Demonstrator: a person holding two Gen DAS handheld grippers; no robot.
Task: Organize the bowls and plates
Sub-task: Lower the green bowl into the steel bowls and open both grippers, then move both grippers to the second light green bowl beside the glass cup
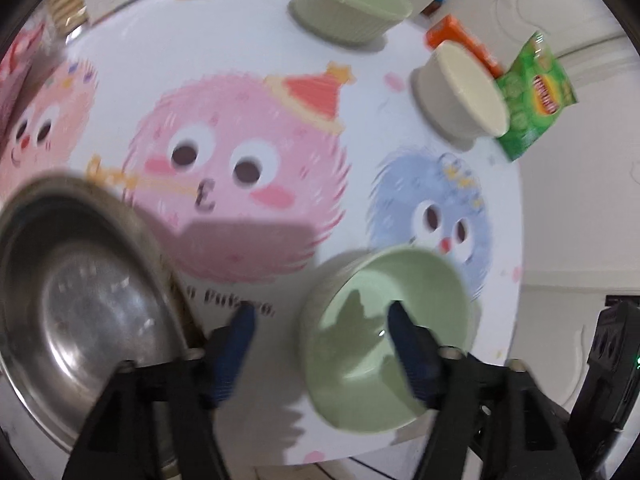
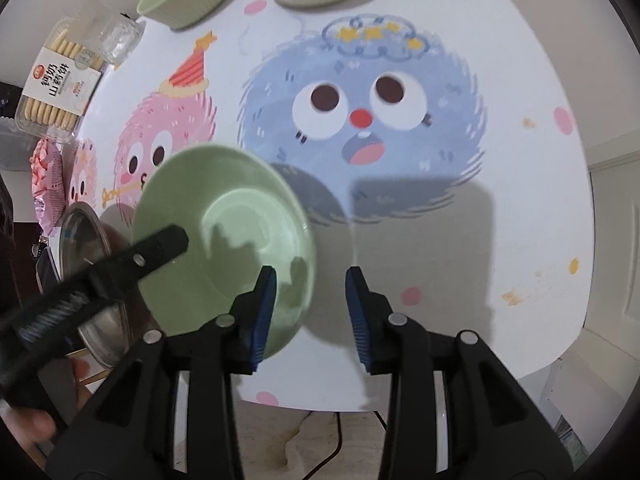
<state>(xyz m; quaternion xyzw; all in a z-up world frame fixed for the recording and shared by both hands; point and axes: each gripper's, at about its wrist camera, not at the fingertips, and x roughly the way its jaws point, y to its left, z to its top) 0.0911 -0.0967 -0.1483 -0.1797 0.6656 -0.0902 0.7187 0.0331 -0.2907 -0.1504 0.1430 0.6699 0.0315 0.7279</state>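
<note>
**Hovering over the small green bowl, both jaws apart**

Pointing steeply down at the round bench (image 2: 520, 208) with its white cartoon-printed cloth, both grippers sit over the small pale-green ribbed bowl (image 2: 224, 248), which stands upright near the bench's front edge.

Left gripper (image 1: 320, 324): jaws spread wide, nothing pressed. One blue-padded finger (image 1: 404, 344) hangs over the inside of that bowl, the other is outside its rim, toward the steel bowl; contact unclear, frame blurred.

Right gripper (image 2: 310, 300): jaws parted, not pressing anything. Its left finger (image 2: 262, 312) overlaps the bowl's near rim, the other is over bare cloth beside the bowl.

Round stainless-steel bowl (image 1: 80, 300): just left of the green bowl, at the bench edge.

Larger pale-green ribbed bowl (image 1: 352, 4) and cream ribbed bowl (image 1: 460, 92): well beyond the small green bowl, at the far edge, upright, apart from each other.

Green snack bag (image 1: 536, 96) and orange box (image 1: 456, 36): next to the cream bowl. Clear biscuit tray (image 2: 60, 84): far left of the green bowl.
</note>
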